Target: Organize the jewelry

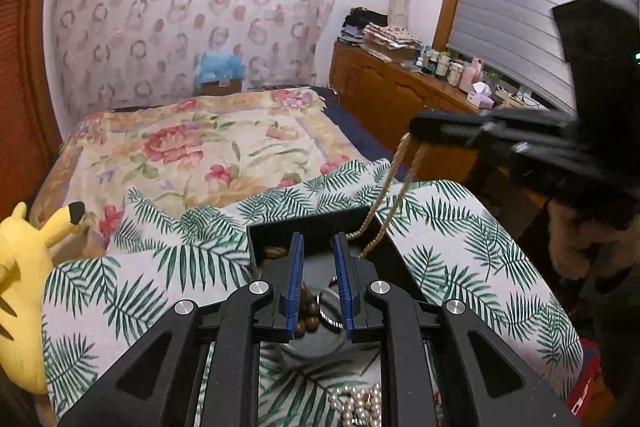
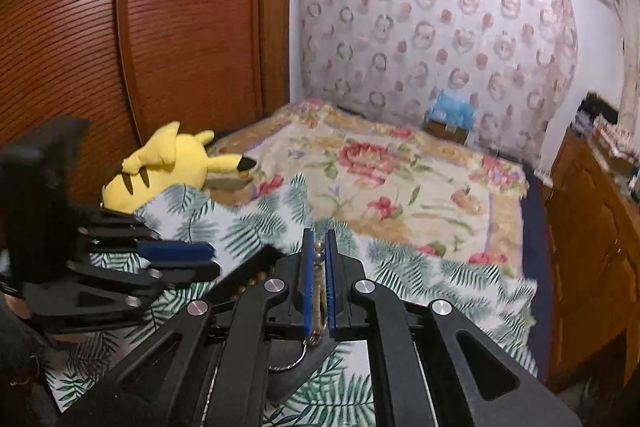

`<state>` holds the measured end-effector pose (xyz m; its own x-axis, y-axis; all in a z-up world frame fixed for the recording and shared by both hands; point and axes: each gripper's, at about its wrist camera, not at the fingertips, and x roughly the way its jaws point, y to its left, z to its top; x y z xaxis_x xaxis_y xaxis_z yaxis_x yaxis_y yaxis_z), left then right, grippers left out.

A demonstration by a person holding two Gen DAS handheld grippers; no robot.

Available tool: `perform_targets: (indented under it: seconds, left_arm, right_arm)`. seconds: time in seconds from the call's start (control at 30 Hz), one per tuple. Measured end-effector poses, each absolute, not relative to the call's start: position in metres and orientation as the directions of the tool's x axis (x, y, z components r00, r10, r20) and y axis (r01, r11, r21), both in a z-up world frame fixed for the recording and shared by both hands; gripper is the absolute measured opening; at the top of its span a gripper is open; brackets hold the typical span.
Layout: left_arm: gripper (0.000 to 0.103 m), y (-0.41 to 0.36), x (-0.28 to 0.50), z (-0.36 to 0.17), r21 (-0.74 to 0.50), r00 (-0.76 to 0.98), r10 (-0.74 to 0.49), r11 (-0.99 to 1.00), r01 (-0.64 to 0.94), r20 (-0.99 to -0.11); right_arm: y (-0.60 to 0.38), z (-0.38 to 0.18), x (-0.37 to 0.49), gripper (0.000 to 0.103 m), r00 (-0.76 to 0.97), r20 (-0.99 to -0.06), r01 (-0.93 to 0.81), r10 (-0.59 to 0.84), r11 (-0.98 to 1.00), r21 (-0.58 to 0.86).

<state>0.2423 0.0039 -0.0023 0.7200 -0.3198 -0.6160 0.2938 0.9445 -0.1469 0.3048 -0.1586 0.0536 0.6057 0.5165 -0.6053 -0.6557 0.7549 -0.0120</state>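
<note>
A black jewelry box (image 1: 316,227) sits on the palm-leaf cloth (image 1: 160,267), holding brown beads (image 1: 308,311) and a silver chain. My left gripper (image 1: 319,247) is open over the box, empty. My right gripper (image 2: 319,247) is shut on a beige beaded necklace (image 2: 319,291); in the left wrist view it (image 1: 424,131) holds the necklace (image 1: 394,195) raised, its loop hanging down into the box. A pearl necklace (image 1: 360,407) lies on the cloth below the left gripper. The left gripper (image 2: 192,259) shows at the left of the right wrist view.
A yellow Pikachu plush (image 2: 168,163) lies at the left beside a wooden wardrobe (image 2: 160,27). A floral bed cover (image 1: 192,147) stretches behind. A wooden dresser (image 1: 400,83) with bottles stands at the right.
</note>
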Motion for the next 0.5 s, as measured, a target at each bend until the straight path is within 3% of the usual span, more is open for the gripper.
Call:
perform_targets:
  seconds: [0.13, 0.23, 0.33, 0.5]
  left_arm:
    - [0.024, 0.008, 0.225, -0.008, -0.136, 0.718, -0.306, 0.949, 0.286, -0.625]
    - [0.024, 0.013, 0.211, -0.014, -0.135, 0.714, -0.295, 0.953, 0.273, -0.635]
    - [0.024, 0.018, 0.197, -0.021, -0.135, 0.706, -0.283, 0.956, 0.259, -0.649]
    - [0.024, 0.025, 0.175, -0.031, -0.141, 0.695, -0.272, 0.96, 0.241, -0.665]
  right_arm:
    - [-0.153, 0.033, 0.303, 0.007, 0.576, -0.632, -0.66, 0.519, 0.751, 0.014]
    - [-0.152, 0.027, 0.298, 0.009, 0.571, -0.635, -0.66, 0.52, 0.751, 0.021]
    - [-0.153, 0.025, 0.291, 0.022, 0.579, -0.628, -0.656, 0.52, 0.754, 0.02]
    - [-0.164, 0.028, 0.268, 0.022, 0.586, -0.61, -0.647, 0.533, 0.761, 0.043]
